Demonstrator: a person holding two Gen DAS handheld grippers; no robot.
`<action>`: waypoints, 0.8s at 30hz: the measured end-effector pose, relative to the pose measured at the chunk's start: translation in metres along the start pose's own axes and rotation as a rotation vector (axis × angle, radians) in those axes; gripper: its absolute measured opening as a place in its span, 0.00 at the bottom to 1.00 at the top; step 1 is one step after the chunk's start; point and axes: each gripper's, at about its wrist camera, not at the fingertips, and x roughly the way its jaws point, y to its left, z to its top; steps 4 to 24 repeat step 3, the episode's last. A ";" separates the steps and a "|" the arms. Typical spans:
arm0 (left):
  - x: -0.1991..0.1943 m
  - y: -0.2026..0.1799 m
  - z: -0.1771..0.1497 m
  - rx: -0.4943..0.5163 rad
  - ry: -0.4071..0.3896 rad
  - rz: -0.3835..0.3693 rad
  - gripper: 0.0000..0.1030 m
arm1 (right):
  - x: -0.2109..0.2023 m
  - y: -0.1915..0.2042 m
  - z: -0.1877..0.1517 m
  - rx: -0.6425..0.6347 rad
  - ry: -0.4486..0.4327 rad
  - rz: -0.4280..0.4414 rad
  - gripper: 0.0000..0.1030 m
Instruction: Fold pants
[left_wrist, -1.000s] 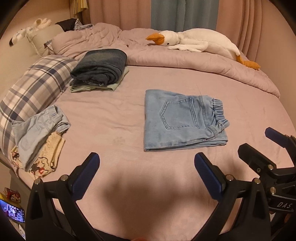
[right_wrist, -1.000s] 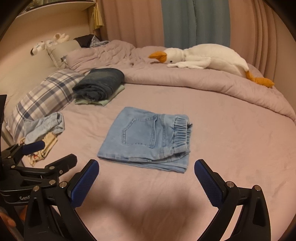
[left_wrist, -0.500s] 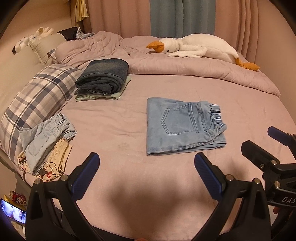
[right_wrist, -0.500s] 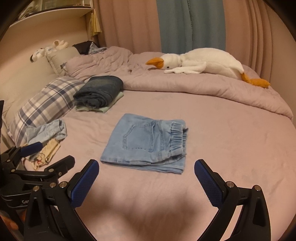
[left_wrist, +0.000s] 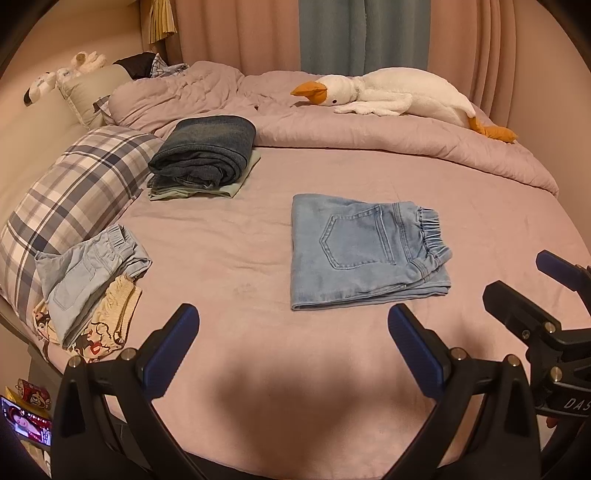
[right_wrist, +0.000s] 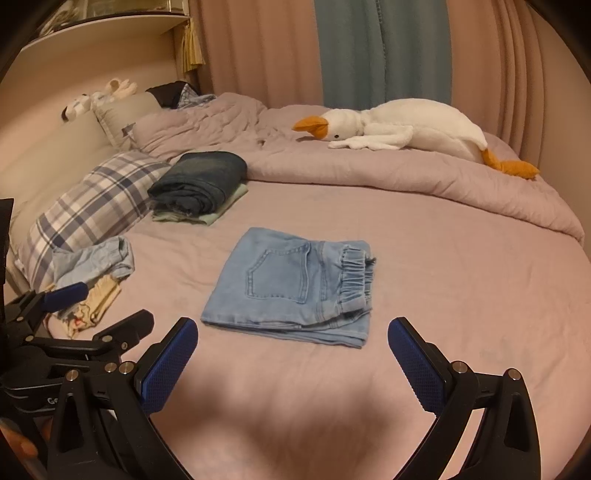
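Pink curtains and a mauve bed (left_wrist: 498, 229) fill both views, with a white goose toy (left_wrist: 391, 96) lying along the rumpled quilt at the top of the frame. Light blue jeans (left_wrist: 362, 251), already folded into a flat rectangle, sit in the middle of the left wrist view and just left of centre in the right wrist view (right_wrist: 295, 288). Their elastic waistband points to the right of the frame and the fold edge to the left, so the long axis runs roughly across the picture.

Both tools hang above the near edge of the bed, apart from the cloth. The left tool (left_wrist: 291, 332) is spread wide and holds nothing; the right tool (right_wrist: 291, 347) is likewise spread and empty. The jeans lie straight ahead of both, slightly right of centre for the left tool.

Judging by the compact shape, folding looks nearly done; a further move would likely mean reaching forward, the right tool toward the waistband end.

A stack of dark jeans (left_wrist: 207, 147) rests in the upper left, beside a plaid pillow (left_wrist: 74, 192).
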 end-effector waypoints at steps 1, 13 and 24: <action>0.000 0.000 -0.001 -0.001 0.001 0.000 0.99 | 0.000 0.000 0.001 -0.002 0.000 -0.003 0.99; 0.001 -0.001 0.000 -0.005 0.005 0.000 0.99 | 0.000 -0.001 0.002 -0.001 -0.001 -0.003 0.99; 0.001 -0.001 0.000 -0.005 0.005 0.000 0.99 | 0.000 -0.001 0.002 -0.001 -0.001 -0.003 0.99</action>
